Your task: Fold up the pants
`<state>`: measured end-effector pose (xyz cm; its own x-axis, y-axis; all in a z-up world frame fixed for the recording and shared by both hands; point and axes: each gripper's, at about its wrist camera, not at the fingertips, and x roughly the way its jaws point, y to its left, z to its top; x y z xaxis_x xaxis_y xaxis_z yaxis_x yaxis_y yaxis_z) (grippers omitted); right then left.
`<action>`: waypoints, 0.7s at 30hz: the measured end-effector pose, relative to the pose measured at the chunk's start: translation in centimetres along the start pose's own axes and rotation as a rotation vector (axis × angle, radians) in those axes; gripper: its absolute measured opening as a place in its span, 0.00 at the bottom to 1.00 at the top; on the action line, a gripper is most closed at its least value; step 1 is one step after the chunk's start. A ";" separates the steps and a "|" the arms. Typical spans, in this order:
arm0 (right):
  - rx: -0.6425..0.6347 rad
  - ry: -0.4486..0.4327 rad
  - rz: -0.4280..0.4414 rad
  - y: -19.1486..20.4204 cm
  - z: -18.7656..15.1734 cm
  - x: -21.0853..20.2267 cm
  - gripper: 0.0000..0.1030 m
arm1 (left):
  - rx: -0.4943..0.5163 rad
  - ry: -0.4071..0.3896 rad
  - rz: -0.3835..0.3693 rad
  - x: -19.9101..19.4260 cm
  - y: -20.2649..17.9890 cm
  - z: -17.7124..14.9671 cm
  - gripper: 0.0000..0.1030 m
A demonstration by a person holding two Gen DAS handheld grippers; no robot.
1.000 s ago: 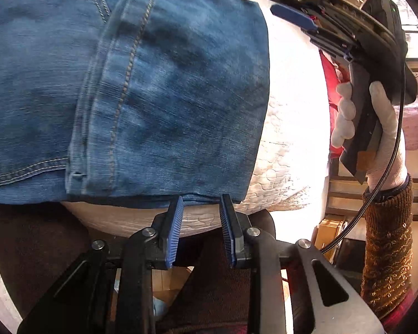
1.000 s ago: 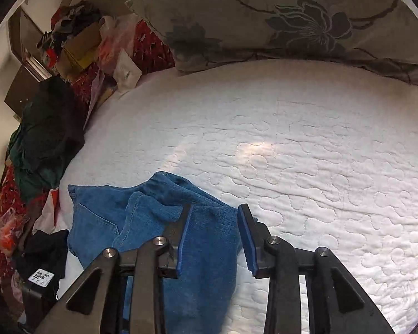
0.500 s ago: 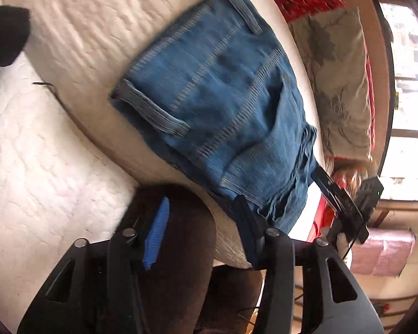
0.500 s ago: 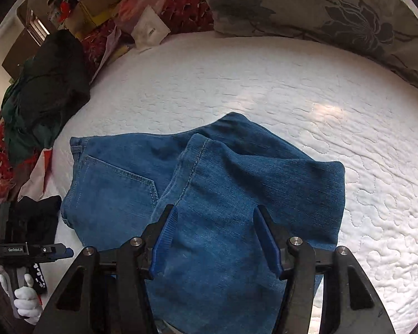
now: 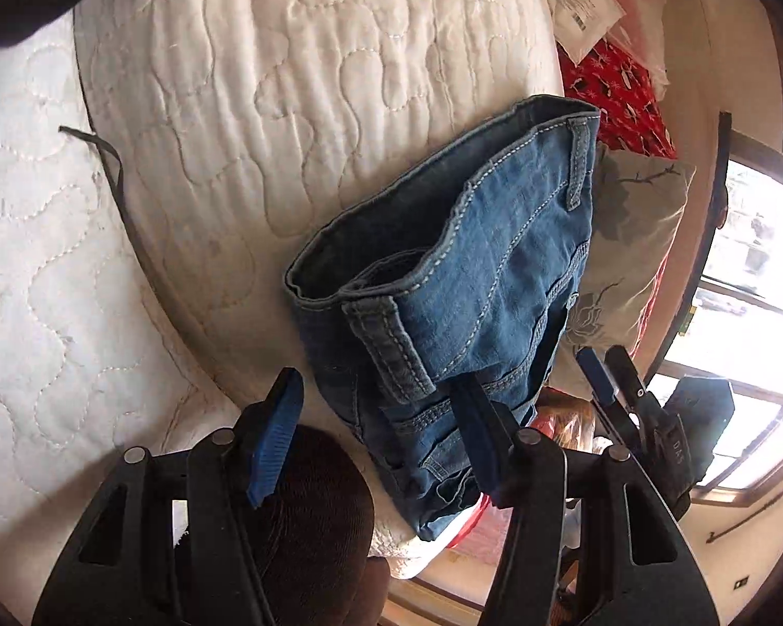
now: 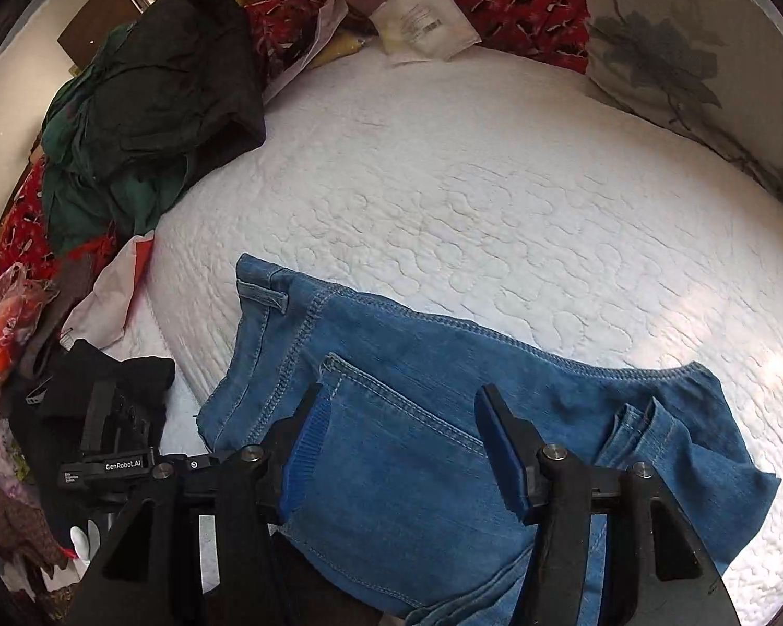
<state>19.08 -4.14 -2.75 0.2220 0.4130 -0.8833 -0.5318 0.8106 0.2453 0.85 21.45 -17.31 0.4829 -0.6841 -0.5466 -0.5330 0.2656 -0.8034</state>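
Observation:
Folded blue jeans lie near the front edge of the white quilted mattress, back pocket up. In the left wrist view the jeans show waistband-end on, with belt loops. My left gripper is open and empty, held off the mattress edge; one finger stands in front of the jeans' near corner. My right gripper is open and empty, hovering over the jeans' pocket area. The right gripper also shows in the left wrist view, and the left gripper shows in the right wrist view.
A pile of dark and green clothes lies at the far left of the bed. A floral pillow rests at the far right. Bags and papers sit at the head. My dark-trousered knee is below the left gripper. A window is at the right.
The left gripper has opened wider and swung round to view the jeans from the waistband end. The right gripper has shifted over the pocket; its jaws have spread.

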 end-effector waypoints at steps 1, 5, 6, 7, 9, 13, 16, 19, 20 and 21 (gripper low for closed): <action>-0.027 0.014 0.001 0.8 0.7 0.7 0.59 | -0.001 -0.002 0.001 0.0 0.1 -0.1 0.64; -0.165 0.086 0.000 4.6 3.9 4.8 0.59 | 0.029 -0.006 0.002 0.2 -0.3 0.3 0.64; -0.203 0.103 -0.001 5.6 4.5 5.9 0.59 | 0.034 -0.005 0.006 0.2 -0.3 0.4 0.64; -0.240 0.118 0.000 6.5 5.1 6.9 0.59 | 0.033 -0.002 0.007 0.2 -0.2 0.6 0.64; -0.319 0.134 -0.026 8.2 5.9 8.7 0.61 | 0.027 0.001 0.006 0.4 -0.2 0.8 0.64; -0.467 0.203 -0.054 11.4 6.7 12.3 0.61 | 0.026 0.004 0.024 0.8 -0.6 1.2 0.65; -0.646 0.240 -0.116 13.9 5.8 14.0 0.55 | 0.017 0.011 0.036 0.7 -0.4 1.4 0.65; -0.707 0.237 -0.120 15.1 5.4 13.5 0.24 | 0.038 0.011 0.070 0.6 -0.9 1.3 0.59; -0.705 0.228 -0.109 15.1 5.4 13.0 0.14 | 0.055 0.006 0.071 0.7 -1.5 1.2 0.45; -0.699 0.210 -0.101 15.1 5.3 12.2 0.14 | 0.078 0.007 0.077 0.6 -2.0 1.1 0.36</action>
<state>18.11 15.33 -7.73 0.1735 0.2056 -0.9631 -0.9295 0.3574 -0.0912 3.00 21.22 -16.28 0.4377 -0.6641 -0.6061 -0.5127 0.3694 -0.7751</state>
